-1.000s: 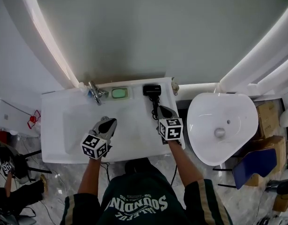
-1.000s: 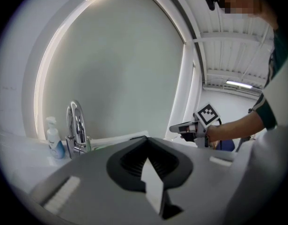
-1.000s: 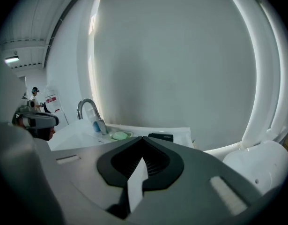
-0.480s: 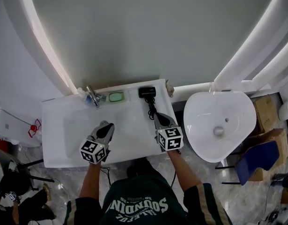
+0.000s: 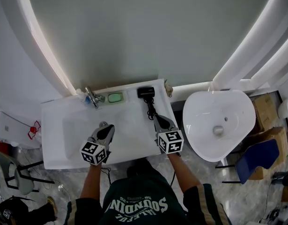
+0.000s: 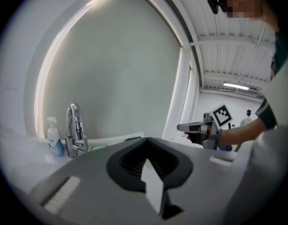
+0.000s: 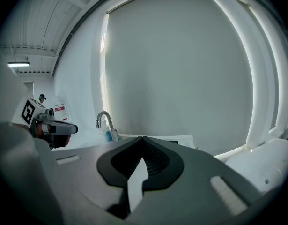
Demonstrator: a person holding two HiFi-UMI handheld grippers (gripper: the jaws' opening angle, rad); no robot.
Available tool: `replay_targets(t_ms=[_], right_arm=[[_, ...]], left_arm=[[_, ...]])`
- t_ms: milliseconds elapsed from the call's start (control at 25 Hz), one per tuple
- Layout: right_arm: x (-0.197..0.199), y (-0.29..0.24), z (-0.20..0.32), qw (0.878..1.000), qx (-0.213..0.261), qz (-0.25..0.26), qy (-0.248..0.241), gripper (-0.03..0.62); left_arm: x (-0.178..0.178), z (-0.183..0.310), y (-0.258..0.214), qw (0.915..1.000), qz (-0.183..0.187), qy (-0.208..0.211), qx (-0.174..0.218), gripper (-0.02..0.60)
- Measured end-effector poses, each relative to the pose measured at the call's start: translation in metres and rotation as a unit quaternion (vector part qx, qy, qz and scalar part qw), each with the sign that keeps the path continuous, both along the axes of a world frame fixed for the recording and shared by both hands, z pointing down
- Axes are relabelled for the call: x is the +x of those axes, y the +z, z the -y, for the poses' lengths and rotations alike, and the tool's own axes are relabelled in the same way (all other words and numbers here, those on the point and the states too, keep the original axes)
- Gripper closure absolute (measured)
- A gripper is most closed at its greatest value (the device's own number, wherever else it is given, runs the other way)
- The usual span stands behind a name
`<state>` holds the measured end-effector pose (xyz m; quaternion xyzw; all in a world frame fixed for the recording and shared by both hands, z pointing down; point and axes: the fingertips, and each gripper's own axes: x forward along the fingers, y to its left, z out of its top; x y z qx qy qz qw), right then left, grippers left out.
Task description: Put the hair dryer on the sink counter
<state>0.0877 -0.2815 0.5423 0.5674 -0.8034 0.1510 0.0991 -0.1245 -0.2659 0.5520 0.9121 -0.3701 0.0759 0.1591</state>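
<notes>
The black hair dryer (image 5: pixel 146 93) lies on the white sink counter (image 5: pixel 129 144) near the back wall, its dark cord (image 5: pixel 151 110) trailing toward me. My right gripper (image 5: pixel 159 118) hovers just in front of the cord's end, shut and empty, with its jaws (image 7: pixel 143 138) meeting at the tips. My left gripper (image 5: pixel 106 129) is over the counter's middle, also shut with nothing held; in its own view the jaws (image 6: pixel 146 140) are together.
A chrome faucet (image 5: pixel 93 97) and a green soap dish (image 5: pixel 115 97) stand at the back of the counter, with a soap bottle (image 6: pixel 53 137) beside the faucet. A white round basin (image 5: pixel 218 121) stands to the right. Boxes (image 5: pixel 265 111) and a blue chair (image 5: pixel 258 161) lie beyond it.
Both grippers have drawn back slightly toward me, away from the hair dryer. The hair dryer has stayed put on the counter. A person at the lower left has moved off.
</notes>
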Motion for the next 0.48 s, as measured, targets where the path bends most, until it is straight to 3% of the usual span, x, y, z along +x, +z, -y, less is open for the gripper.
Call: replay_targets(t_ms=[480], right_arm=[[-0.009, -0.001, 0.015, 1.0, 0.002, 0.002, -0.006, 0.59]], left_arm=[[-0.002, 0.013, 0.004, 1.0, -0.007, -0.001, -0.005, 0.531]])
